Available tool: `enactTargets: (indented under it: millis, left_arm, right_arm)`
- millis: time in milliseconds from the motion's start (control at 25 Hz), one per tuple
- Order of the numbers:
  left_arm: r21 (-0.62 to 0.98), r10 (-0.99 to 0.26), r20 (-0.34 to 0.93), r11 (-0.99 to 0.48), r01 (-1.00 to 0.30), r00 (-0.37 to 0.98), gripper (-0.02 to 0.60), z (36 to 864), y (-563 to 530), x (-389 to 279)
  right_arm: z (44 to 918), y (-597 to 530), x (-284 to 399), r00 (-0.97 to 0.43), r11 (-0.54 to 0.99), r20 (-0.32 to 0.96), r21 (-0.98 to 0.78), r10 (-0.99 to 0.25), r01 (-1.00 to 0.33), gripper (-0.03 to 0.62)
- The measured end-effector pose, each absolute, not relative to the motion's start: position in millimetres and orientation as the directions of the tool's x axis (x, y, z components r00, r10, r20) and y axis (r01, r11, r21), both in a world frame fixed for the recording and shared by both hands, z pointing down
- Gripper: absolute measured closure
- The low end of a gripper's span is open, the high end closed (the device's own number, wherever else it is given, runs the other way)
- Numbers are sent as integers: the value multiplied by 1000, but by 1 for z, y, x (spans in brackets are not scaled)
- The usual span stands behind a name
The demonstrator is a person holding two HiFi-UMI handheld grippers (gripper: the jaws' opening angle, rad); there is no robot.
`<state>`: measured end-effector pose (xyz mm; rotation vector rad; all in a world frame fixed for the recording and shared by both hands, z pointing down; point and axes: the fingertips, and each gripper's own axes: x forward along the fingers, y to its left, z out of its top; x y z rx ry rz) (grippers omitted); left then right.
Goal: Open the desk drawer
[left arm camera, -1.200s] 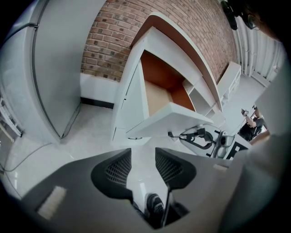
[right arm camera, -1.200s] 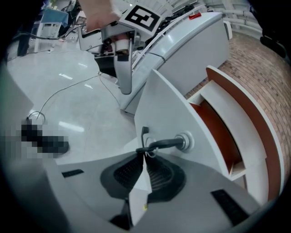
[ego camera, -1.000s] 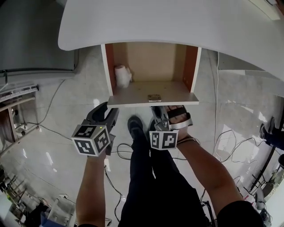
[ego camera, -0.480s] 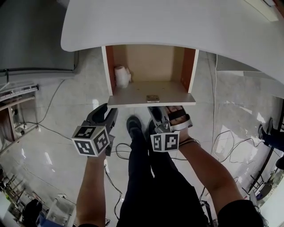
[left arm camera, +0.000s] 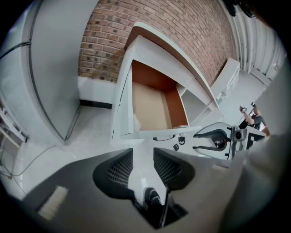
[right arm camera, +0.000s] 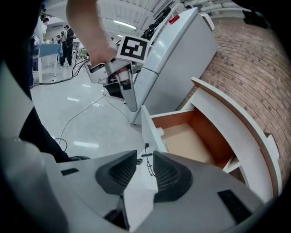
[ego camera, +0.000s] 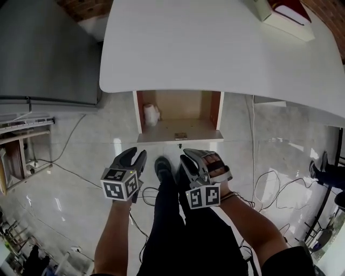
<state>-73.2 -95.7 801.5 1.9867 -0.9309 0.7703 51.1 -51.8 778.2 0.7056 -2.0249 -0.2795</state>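
Observation:
The desk drawer [ego camera: 178,116] stands pulled out under the white desk top [ego camera: 215,48], its tan floor and brown side walls showing. A small handle [ego camera: 181,136] sits on its white front panel [left arm camera: 150,135]. My left gripper [ego camera: 135,157] hangs open, short of the panel's left half, nothing between its jaws [left arm camera: 143,154]. My right gripper [ego camera: 193,157] is also open and empty, apart from the handle; its jaws have just been opening [right arm camera: 144,159]. In the right gripper view the drawer [right arm camera: 191,136] lies ahead to the right.
A white roll [ego camera: 151,114] lies in the drawer's left corner. A grey cabinet [ego camera: 43,54] stands at the left. A white box with a red book [ego camera: 285,16] rests on the desk. Cables [ego camera: 269,178] trail over the tiled floor; the person's shoe [ego camera: 163,167] is below the drawer.
Both grippers have risen and drawn back from the drawer front. The right gripper's jaws have parted and left the handle. The head view now takes in more of the desk top.

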Motion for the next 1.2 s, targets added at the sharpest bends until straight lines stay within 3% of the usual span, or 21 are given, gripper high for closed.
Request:
enactTargets:
  millis: [240,560,880,1200]
  left_arm:
    - [422,-377,729,-412,-808,572,436,745,-103,-58]
    - [415,-476,622,-473,-777,622,439,604,-132,-42]
    - [338,-573,554,-508,-792,604,466,486,-157,-78]
    - [365,-614,487,-503,-783,621,488,440,-161,-100]
  right_arm:
    - [736,-57,56,-388,813,726,416,-567,-408,479]
    - [607,-85,68,-370,759,686,430,-627,-489,479]
    - [488,-122,88,-324,666,613,484,-721,-568,483]
    - [442,-124,112,-263,590,603,443,-753,-675,494]
